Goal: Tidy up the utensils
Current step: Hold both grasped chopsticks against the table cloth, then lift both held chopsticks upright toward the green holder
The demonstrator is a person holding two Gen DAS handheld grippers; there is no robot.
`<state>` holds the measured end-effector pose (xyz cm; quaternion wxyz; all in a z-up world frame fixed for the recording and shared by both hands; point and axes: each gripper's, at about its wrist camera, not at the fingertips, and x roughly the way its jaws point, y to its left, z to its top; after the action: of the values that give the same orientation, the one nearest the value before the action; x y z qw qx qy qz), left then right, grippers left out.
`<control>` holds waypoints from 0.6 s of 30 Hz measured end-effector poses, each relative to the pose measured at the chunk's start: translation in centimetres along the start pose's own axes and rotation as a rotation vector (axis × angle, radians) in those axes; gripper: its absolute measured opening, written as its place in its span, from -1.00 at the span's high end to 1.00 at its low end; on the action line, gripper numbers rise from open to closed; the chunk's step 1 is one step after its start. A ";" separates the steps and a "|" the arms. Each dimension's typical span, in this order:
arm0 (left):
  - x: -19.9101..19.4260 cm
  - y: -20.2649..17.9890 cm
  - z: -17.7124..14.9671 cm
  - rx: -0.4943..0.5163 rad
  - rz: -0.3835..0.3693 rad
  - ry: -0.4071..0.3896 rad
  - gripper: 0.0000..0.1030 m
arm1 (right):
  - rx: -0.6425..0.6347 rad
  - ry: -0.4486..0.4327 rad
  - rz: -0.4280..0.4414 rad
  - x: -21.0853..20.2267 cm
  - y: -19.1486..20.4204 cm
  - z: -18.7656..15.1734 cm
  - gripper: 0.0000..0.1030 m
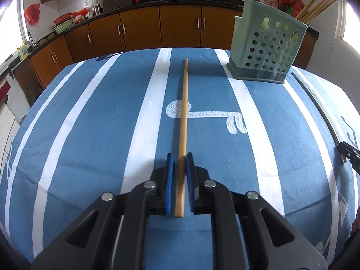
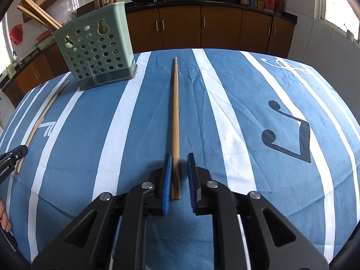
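A wooden chopstick [image 1: 183, 121] lies on the blue striped tablecloth [image 1: 90, 123], its near end between the blue pads of my left gripper [image 1: 179, 157]; the jaws stand apart with small gaps beside the stick. A second chopstick [image 2: 175, 121] lies with its near end between the pads of my right gripper [image 2: 180, 158], touching the left pad, with a gap to the right pad. A green perforated utensil holder [image 1: 265, 51] with several chopsticks in it stands at the far side; it also shows in the right wrist view [image 2: 94, 51].
The tablecloth [image 2: 258, 123] covers the table. The left chopstick [image 2: 42, 121] and left gripper tip [image 2: 13, 155] show at the right view's left edge. The right gripper tip [image 1: 348, 151] shows at the left view's right edge. Kitchen cabinets [image 1: 180, 27] and woks stand behind.
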<state>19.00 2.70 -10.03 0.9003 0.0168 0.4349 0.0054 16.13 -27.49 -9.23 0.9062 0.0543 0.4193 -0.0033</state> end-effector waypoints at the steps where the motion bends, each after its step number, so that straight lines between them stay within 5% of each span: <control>1: -0.1 0.0 -0.1 0.002 0.003 0.004 0.83 | 0.007 -0.007 0.009 -0.2 -0.2 -0.1 0.84; 7: -2.1 0.5 0.5 -0.011 -0.010 -0.037 0.84 | 0.021 -0.099 0.014 -2.9 -1.1 0.2 0.84; 18: -9.4 0.2 3.8 -0.028 -0.061 -0.255 0.88 | 0.078 -0.322 0.051 -9.2 -2.5 3.3 0.85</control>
<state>16.12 2.55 -0.27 0.9482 -0.0085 0.3169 -0.0182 12.51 -30.72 -0.40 0.9587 0.0987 0.2667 -0.0050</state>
